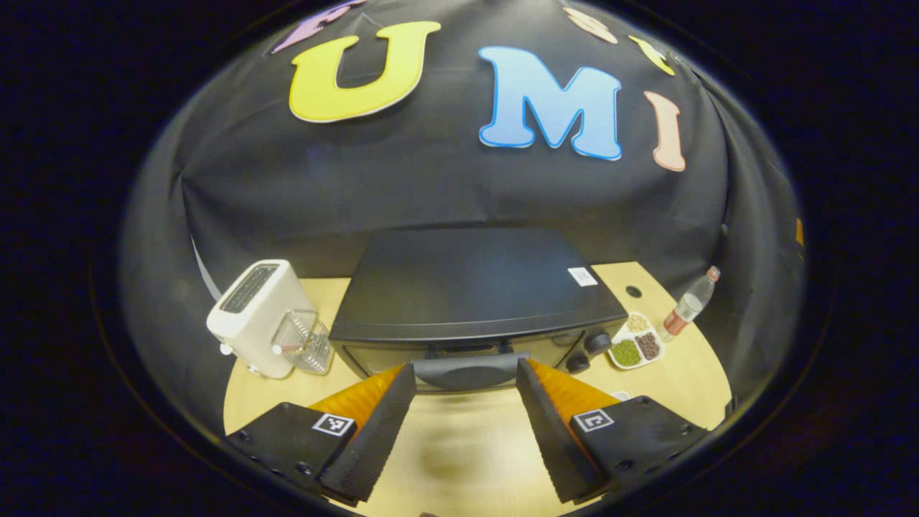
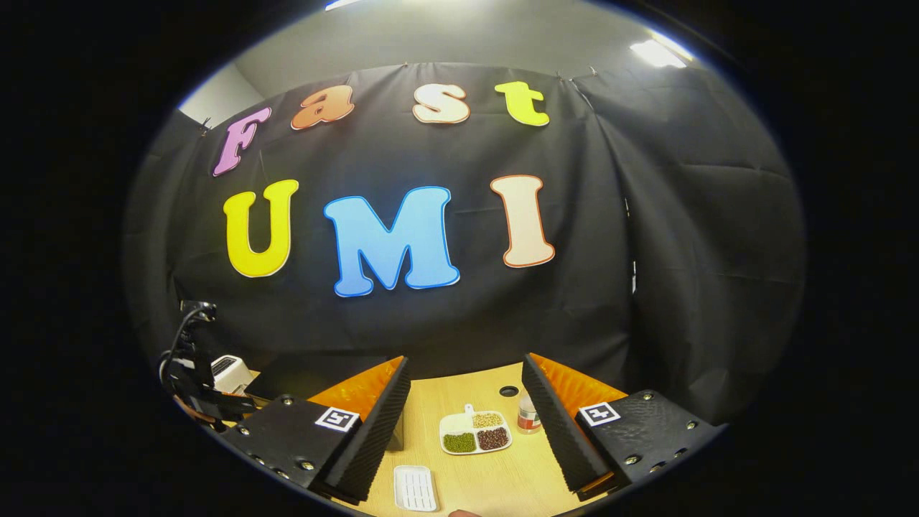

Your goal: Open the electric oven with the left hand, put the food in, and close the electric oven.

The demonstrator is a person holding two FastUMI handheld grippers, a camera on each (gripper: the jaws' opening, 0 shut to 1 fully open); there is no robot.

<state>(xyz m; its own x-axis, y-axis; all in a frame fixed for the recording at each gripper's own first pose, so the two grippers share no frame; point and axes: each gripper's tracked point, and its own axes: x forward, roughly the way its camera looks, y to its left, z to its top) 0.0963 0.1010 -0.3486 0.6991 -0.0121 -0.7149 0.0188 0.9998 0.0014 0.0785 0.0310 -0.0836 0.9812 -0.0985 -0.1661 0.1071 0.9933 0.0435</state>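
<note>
electric oven (image 1: pixel 467 287): matt dark casing | table (image 1: pixel 467 445): pale smooth wood | toaster (image 1: pixel 255 316): glossy plastic

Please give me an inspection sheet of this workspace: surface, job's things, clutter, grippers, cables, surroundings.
Surface: light wooden table.
Job's things: black electric oven, door shut, handle at front; white food tray lying near the table's front edge.
Clutter: white toaster, clear container, divided dish of beans, bottle.
Grippers: left gripper open, fingers either side of the handle, not pressing; right gripper open, holding nothing.
Cables: black cable at the far left.
Surroundings: black cloth wall.
</note>
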